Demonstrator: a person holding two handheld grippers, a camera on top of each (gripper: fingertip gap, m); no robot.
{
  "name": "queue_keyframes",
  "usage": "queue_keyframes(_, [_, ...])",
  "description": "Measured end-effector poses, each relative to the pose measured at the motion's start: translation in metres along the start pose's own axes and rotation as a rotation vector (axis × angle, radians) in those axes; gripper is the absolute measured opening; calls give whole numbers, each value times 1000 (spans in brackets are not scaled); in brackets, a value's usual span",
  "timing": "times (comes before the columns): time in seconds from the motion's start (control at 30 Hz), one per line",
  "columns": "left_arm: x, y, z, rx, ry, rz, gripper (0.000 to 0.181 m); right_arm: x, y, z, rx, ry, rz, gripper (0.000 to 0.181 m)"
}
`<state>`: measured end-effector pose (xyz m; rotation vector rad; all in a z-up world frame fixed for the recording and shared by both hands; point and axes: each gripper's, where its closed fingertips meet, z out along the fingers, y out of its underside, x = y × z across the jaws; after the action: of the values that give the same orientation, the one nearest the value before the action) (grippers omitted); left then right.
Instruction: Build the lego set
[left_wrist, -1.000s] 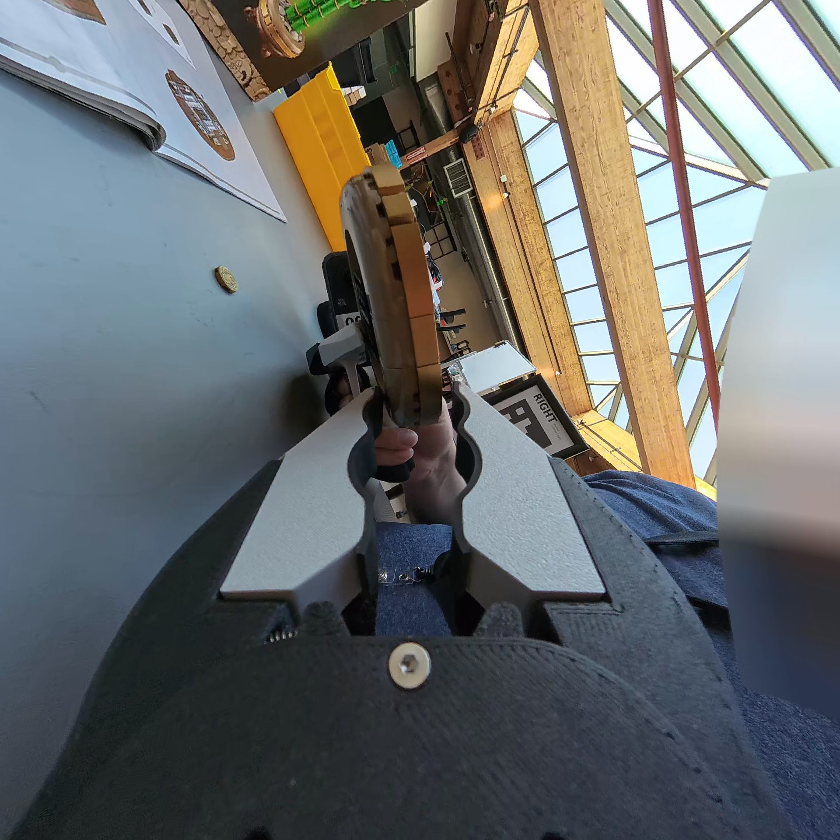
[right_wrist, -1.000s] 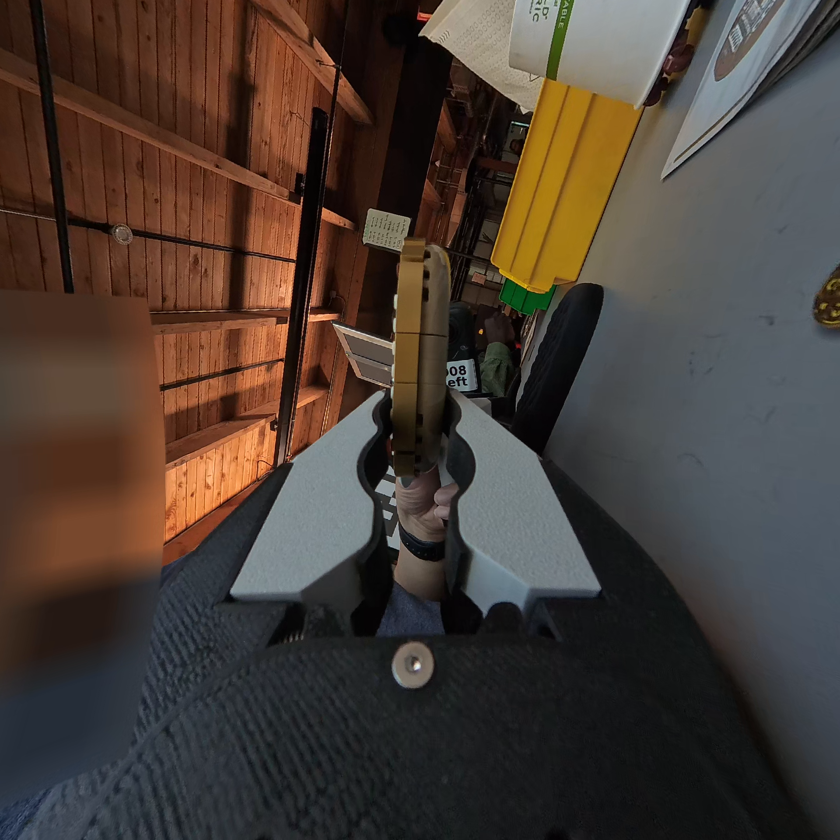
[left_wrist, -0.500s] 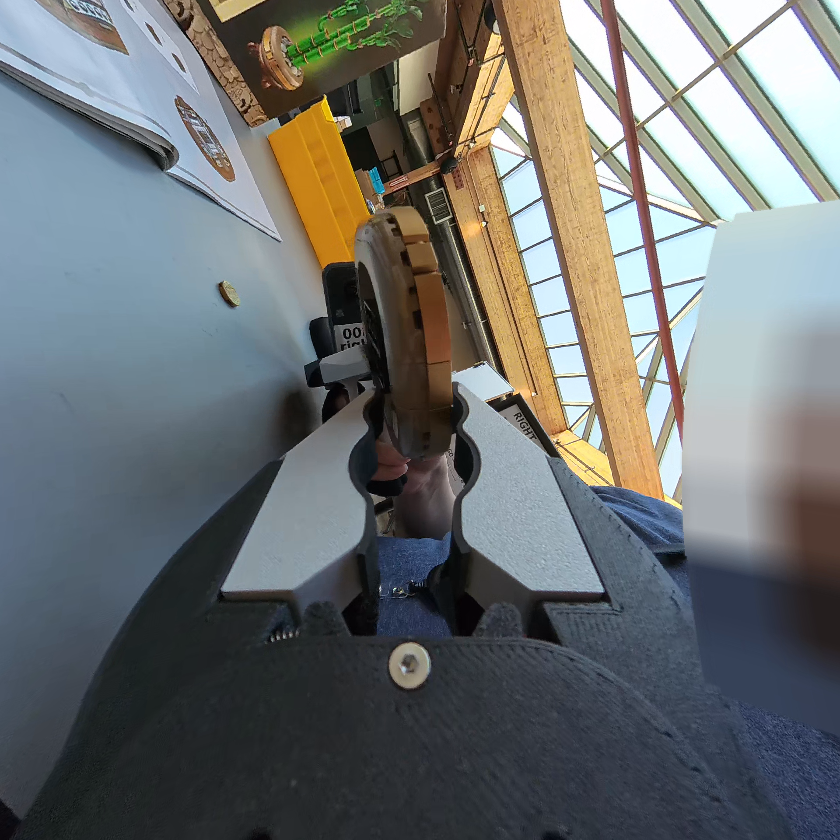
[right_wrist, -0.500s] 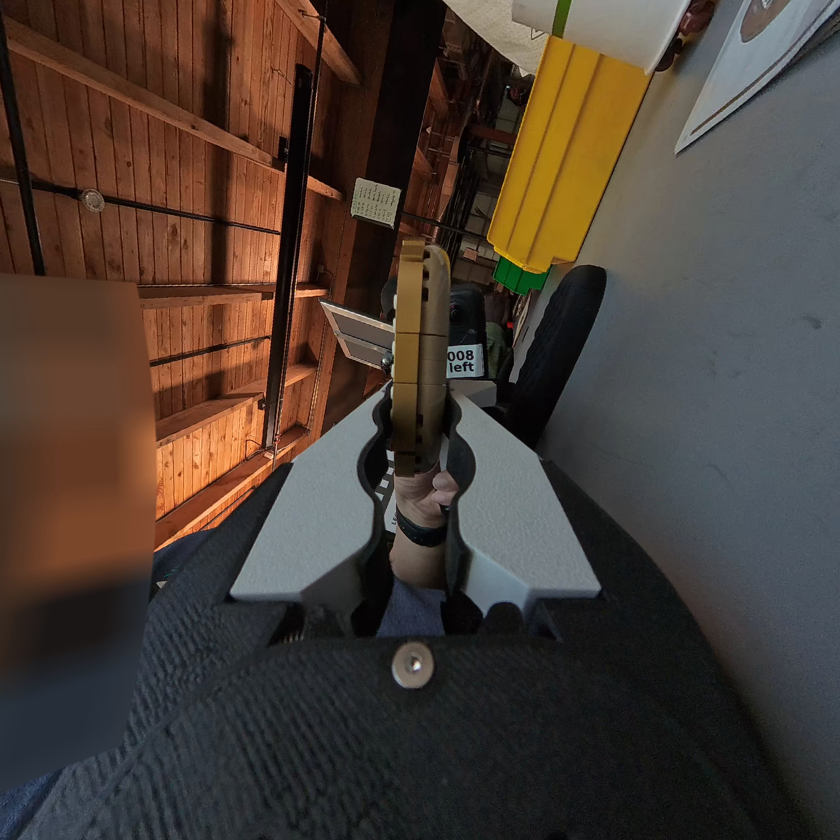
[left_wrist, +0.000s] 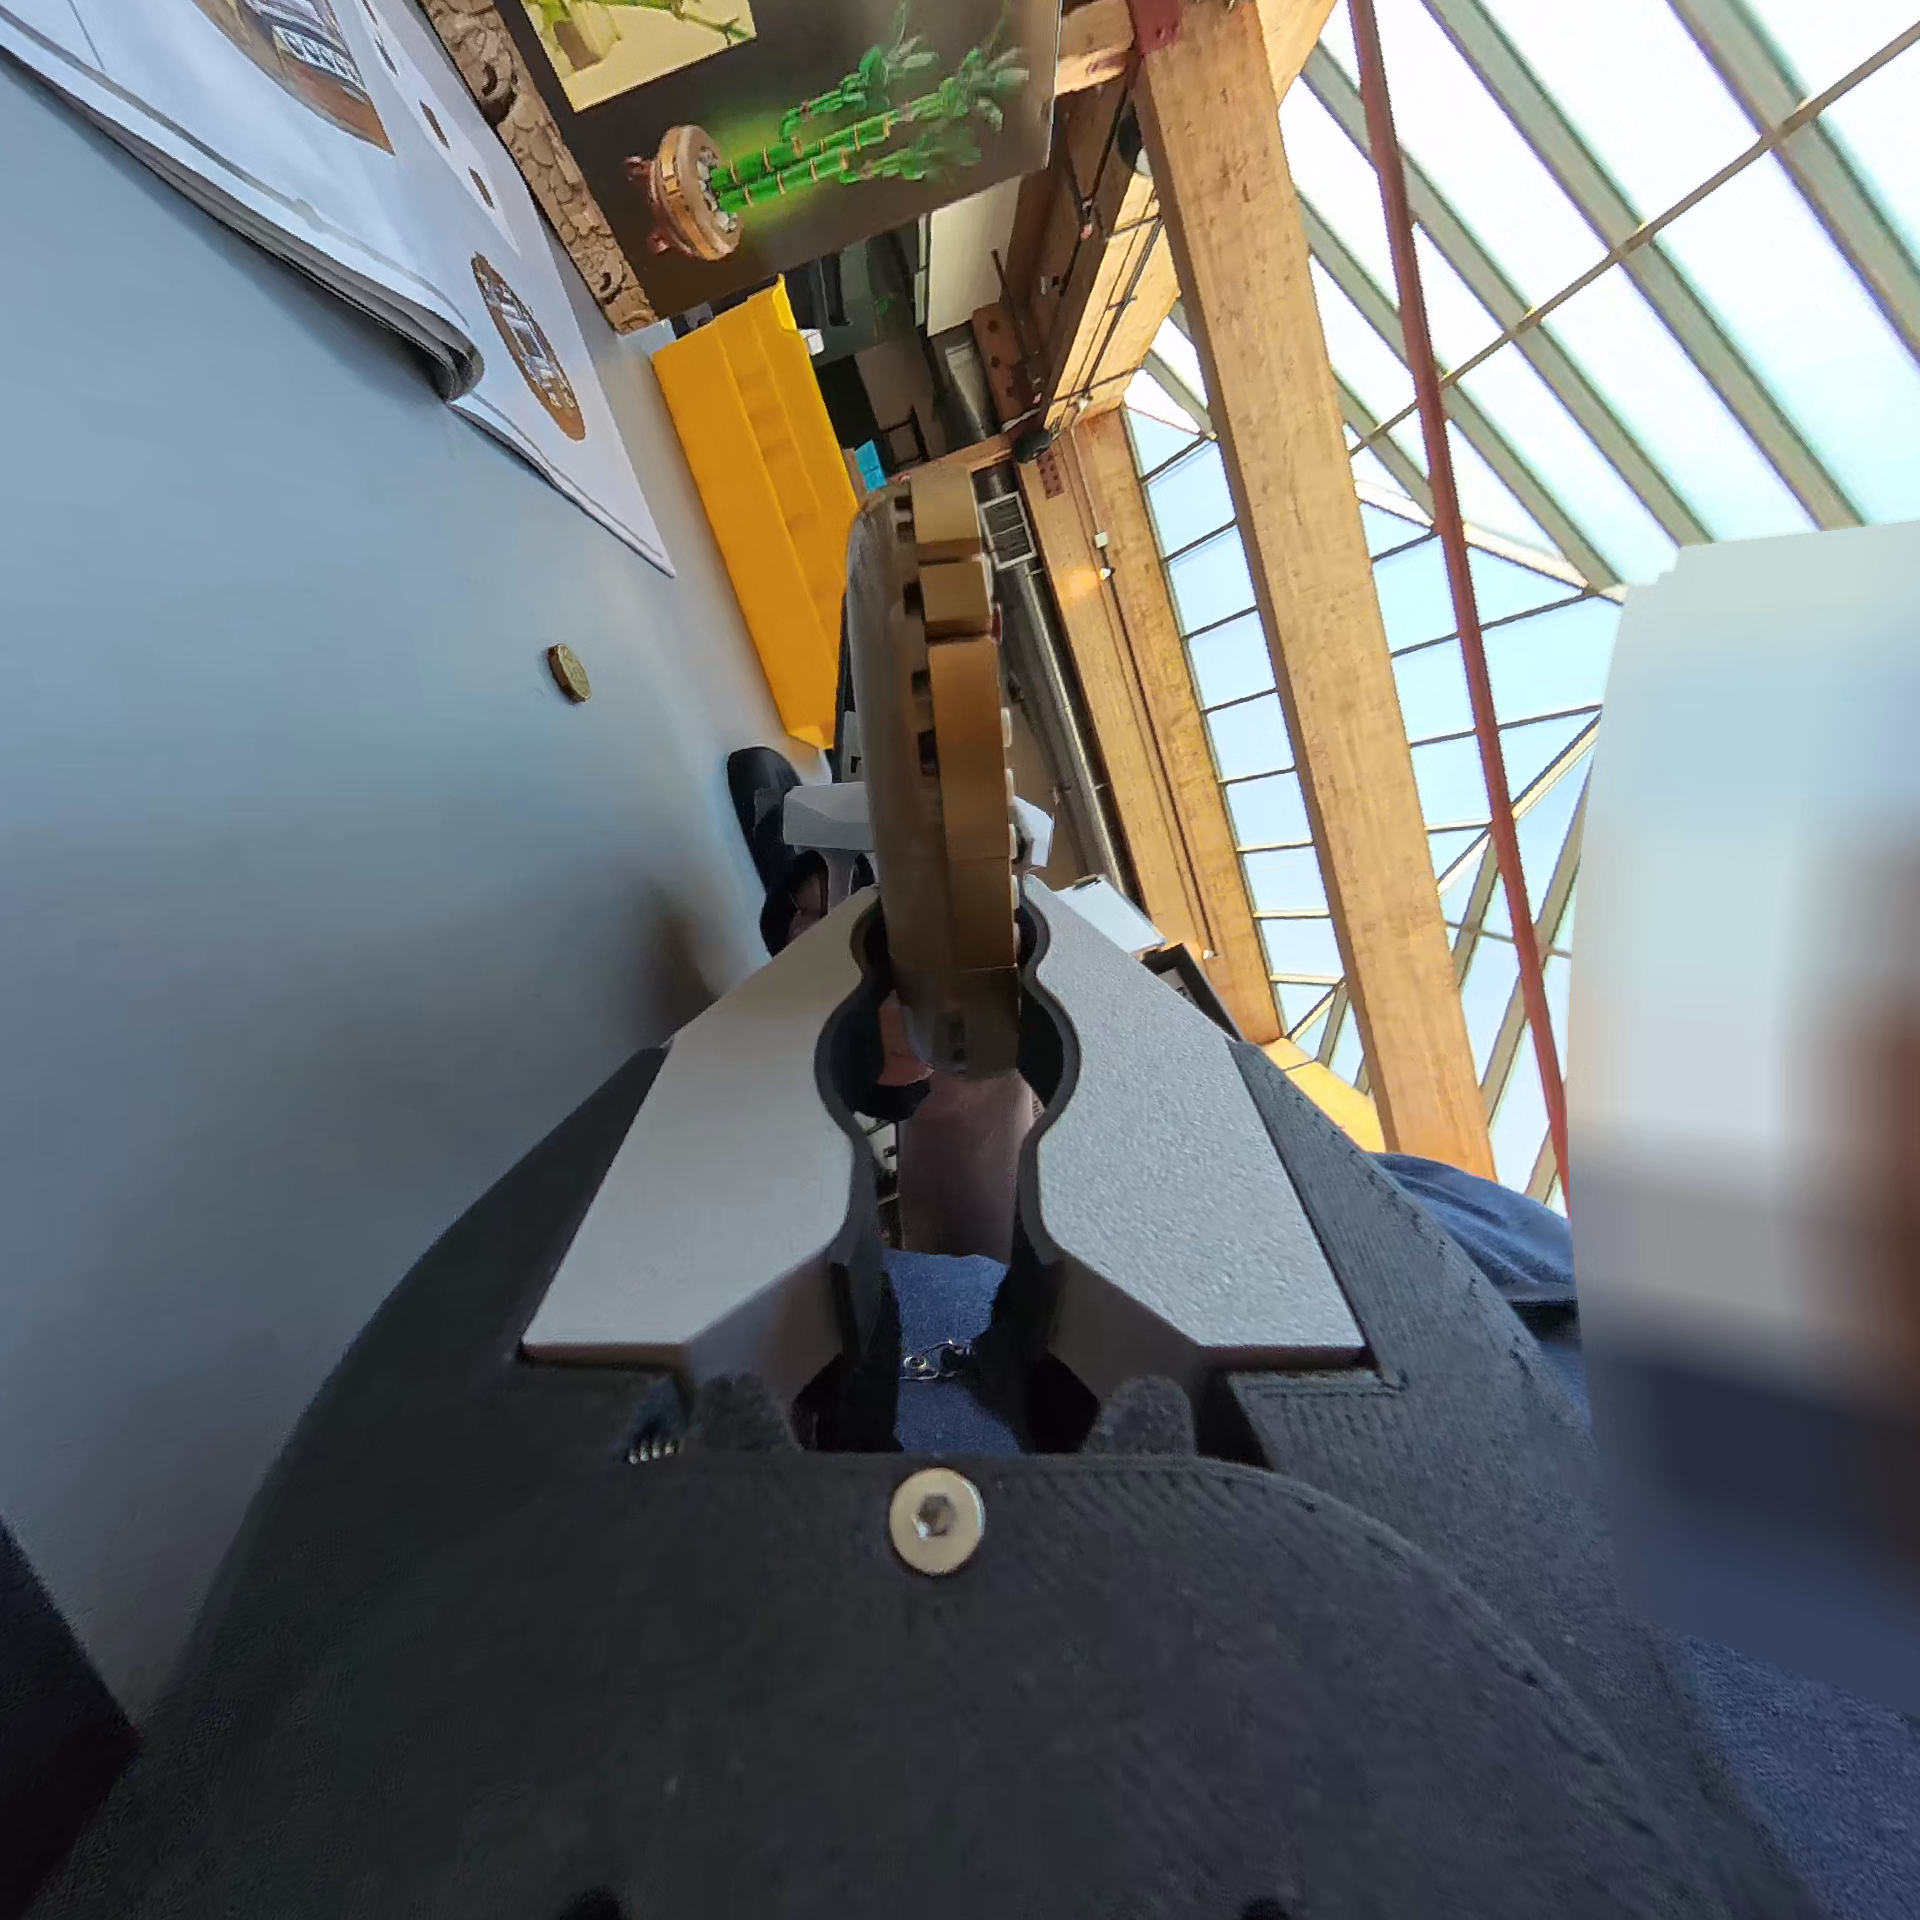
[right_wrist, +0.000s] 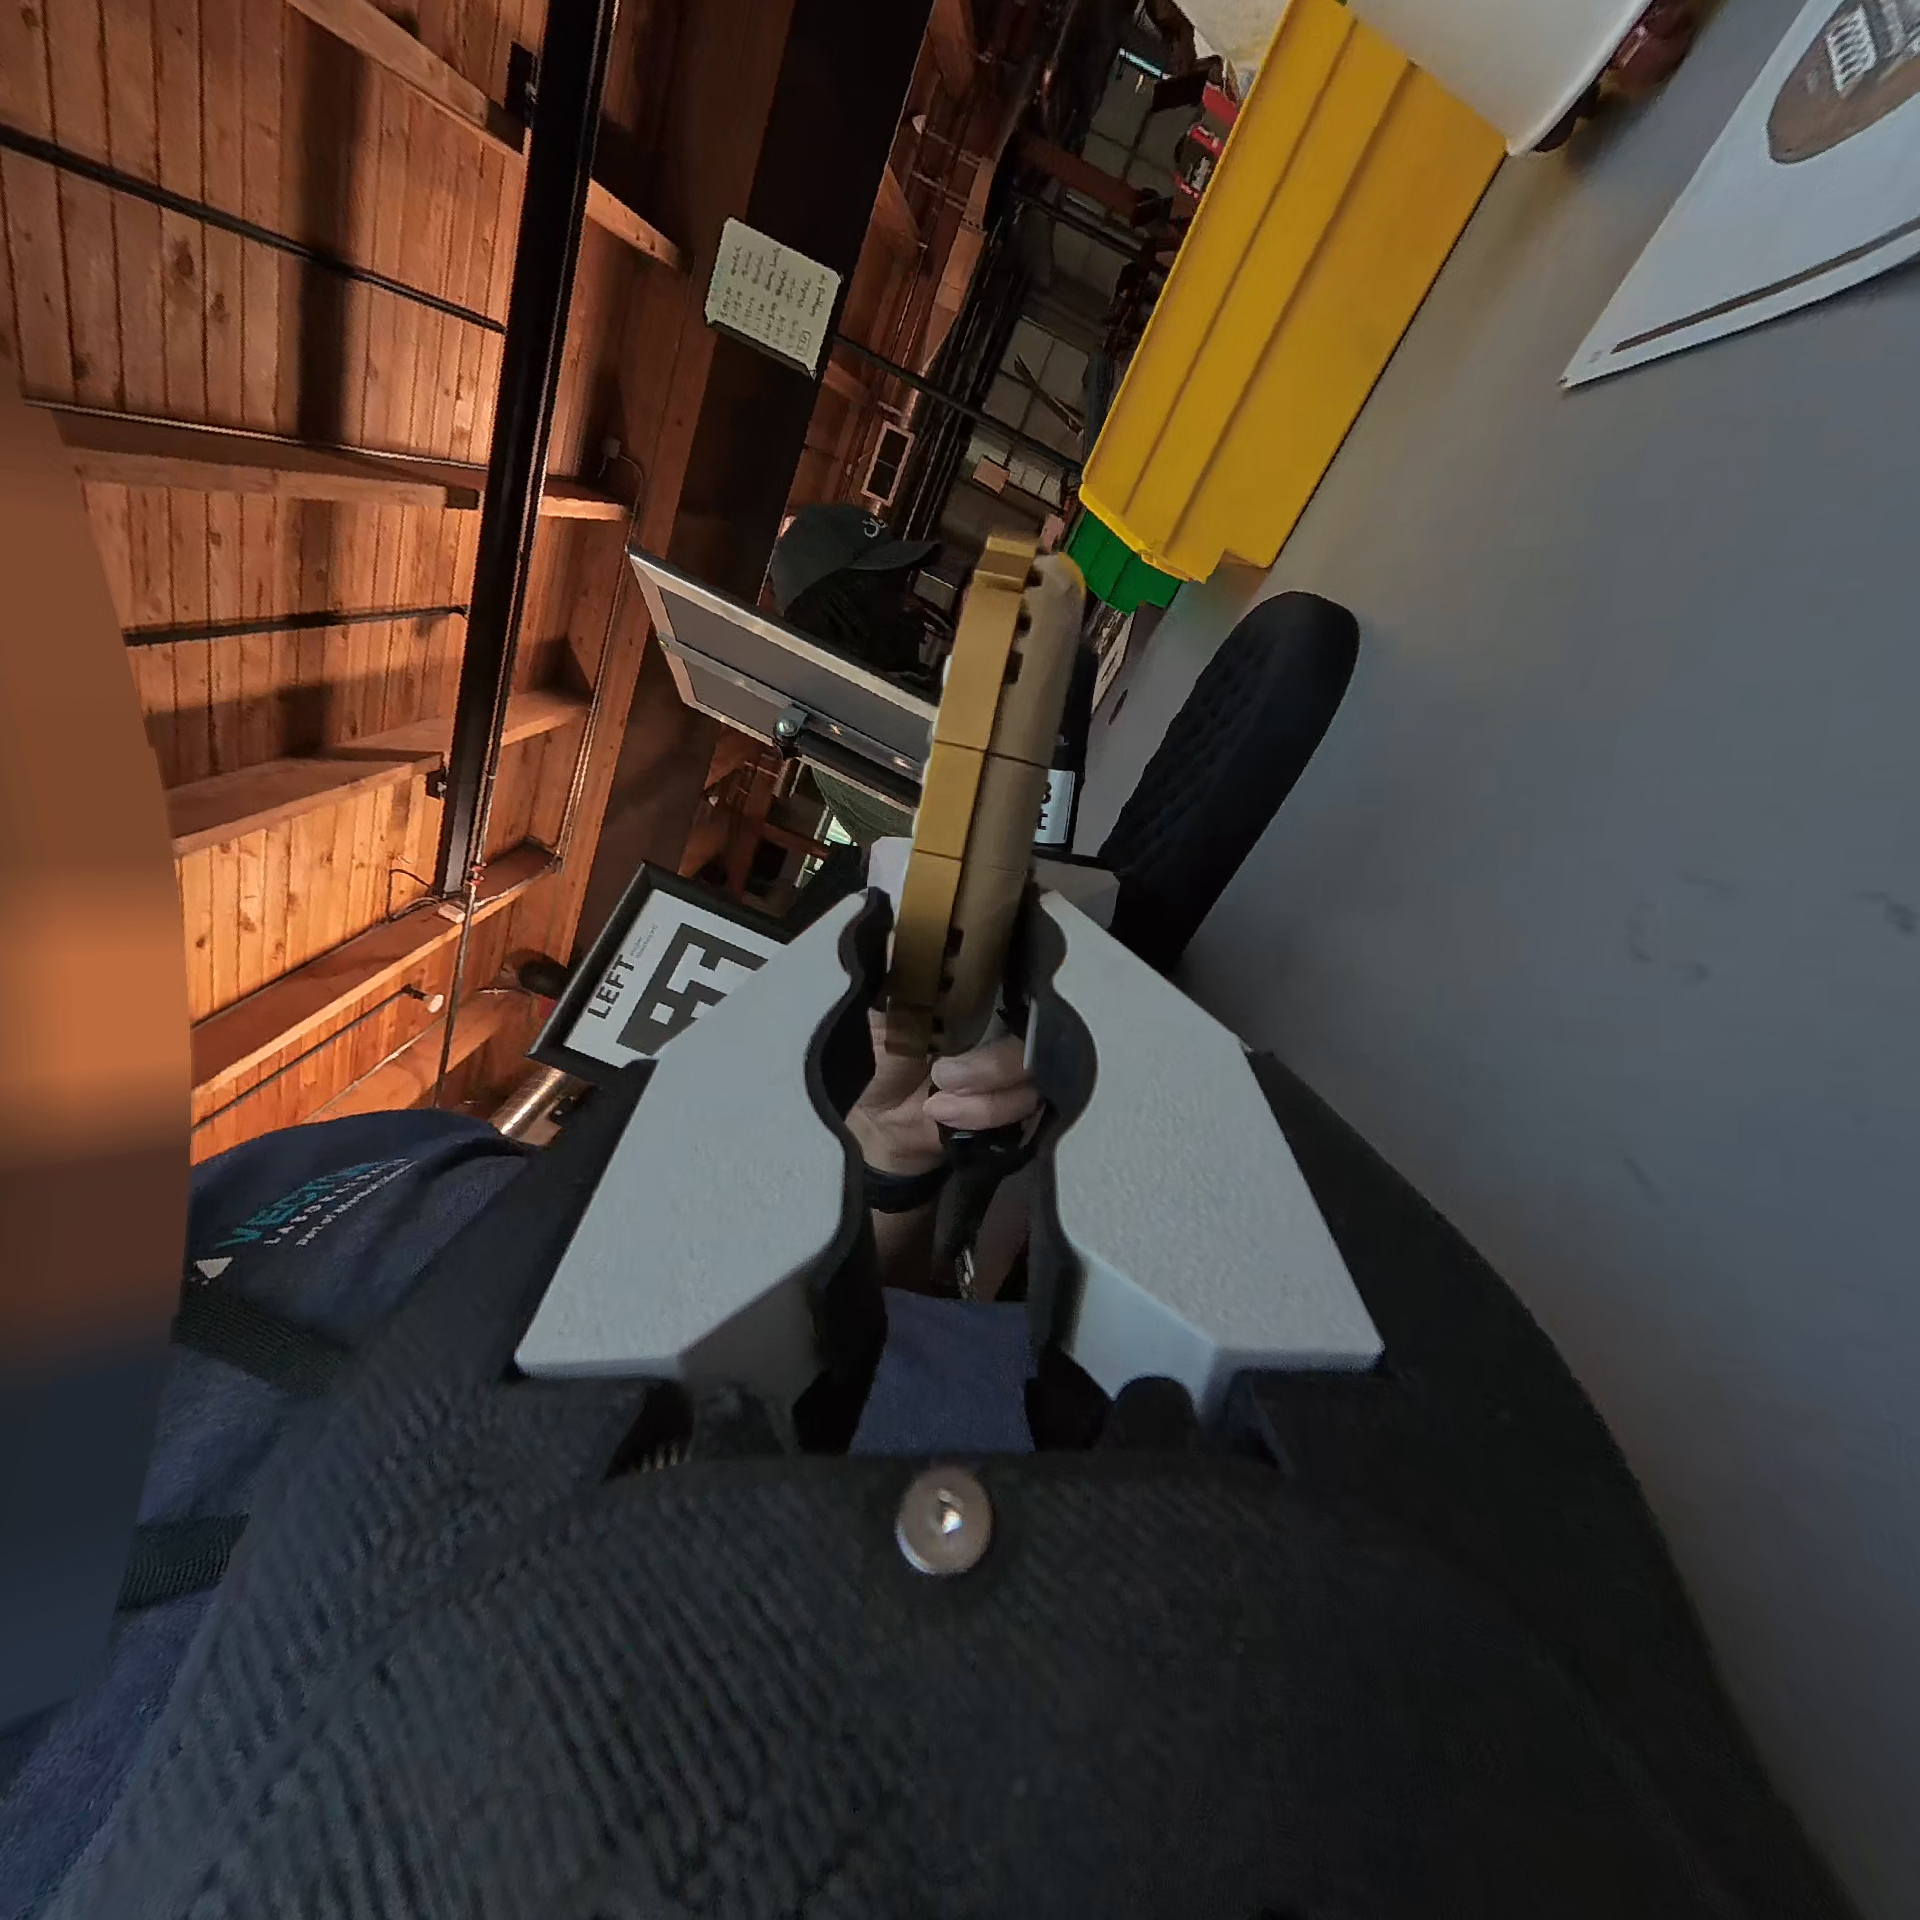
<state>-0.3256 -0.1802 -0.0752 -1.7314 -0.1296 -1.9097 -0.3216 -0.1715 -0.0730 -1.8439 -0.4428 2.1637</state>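
The left gripper (left_wrist: 951, 977) is shown nearly closed, its grey fingers (left_wrist: 727, 1174) clamped on the lower rim of a round, tan-and-gold brick-built lego disc (left_wrist: 940, 748) that is held edge-on and lifted off the table. The same disc (right_wrist: 987, 790) is gripped from the opposite side by the right gripper (right_wrist: 956, 987), which is likewise narrowed onto the rim, so that the assembly is carried between the two tools in mid-air. Beyond each pair of fingers the other gripper's body and the person's hand (right_wrist: 935, 1101) are partly seen. Farther out, the grey table surface (left_wrist: 260, 831) is seen to bear a small gold round lego piece (left_wrist: 568, 672) lying well apart from the disc, an open white instruction booklet (left_wrist: 343, 249), a yellow plastic bin (left_wrist: 769, 499) and the dark printed set box (left_wrist: 790, 135). Two risks are judged likely from here: if the grippers are twisted or pulled against one another, the curved rim segments could be pried off their studs; if either grip is loosened, the disc could pivot in the remaining one and be dropped onto the table, scattering bricks. Which step is in hand cannot be told.
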Motion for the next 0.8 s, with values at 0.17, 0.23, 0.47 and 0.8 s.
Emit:
queue_keyframes(0.17, [4,-7,-7,30,7,2,18,2,-28,-29,-60,163,-231,33])
queue_keyframes(0.23, [4,-8,-10,30,-18,26,18,24,-47,-54,-110,395,-463,32])
queue_keyframes(0.47, [3,-13,-14,28,-78,82,19,75,-51,-87,-355,763,-809,31])
queue_keyframes(0.8, [1,-13,-11,23,-83,76,19,97,-41,-87,-506,868,-893,26])
